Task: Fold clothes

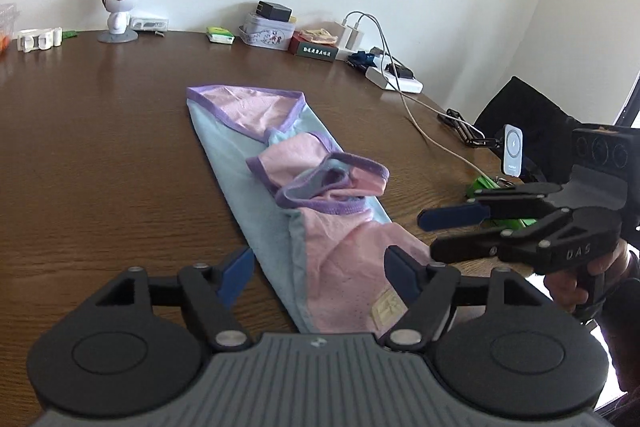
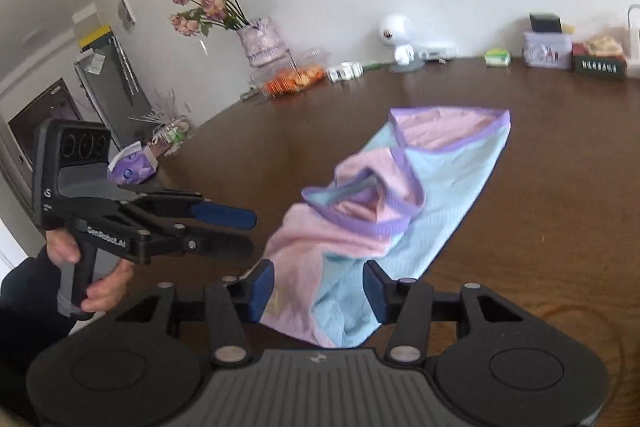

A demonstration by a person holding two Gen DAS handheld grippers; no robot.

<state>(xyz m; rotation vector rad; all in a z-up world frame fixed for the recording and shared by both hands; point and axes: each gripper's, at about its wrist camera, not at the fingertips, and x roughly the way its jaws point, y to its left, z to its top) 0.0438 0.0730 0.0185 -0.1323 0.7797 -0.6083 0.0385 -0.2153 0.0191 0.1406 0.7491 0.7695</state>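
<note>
two handheld grippers are hovering at the near end of a pink and light-blue garment (image 1: 280, 195) with purple trim, which is lying partly folded in a long strip on the brown wooden table (image 1: 100, 147). left gripper (image 1: 320, 271): jaws are standing wide apart, straddling the garment's near hem, pads not pressing it. right gripper (image 2: 318, 287): jaws are standing partly open with the hem between them, gripping nothing. a hand (image 2: 100, 279) is holding the left gripper's handle.
</note>
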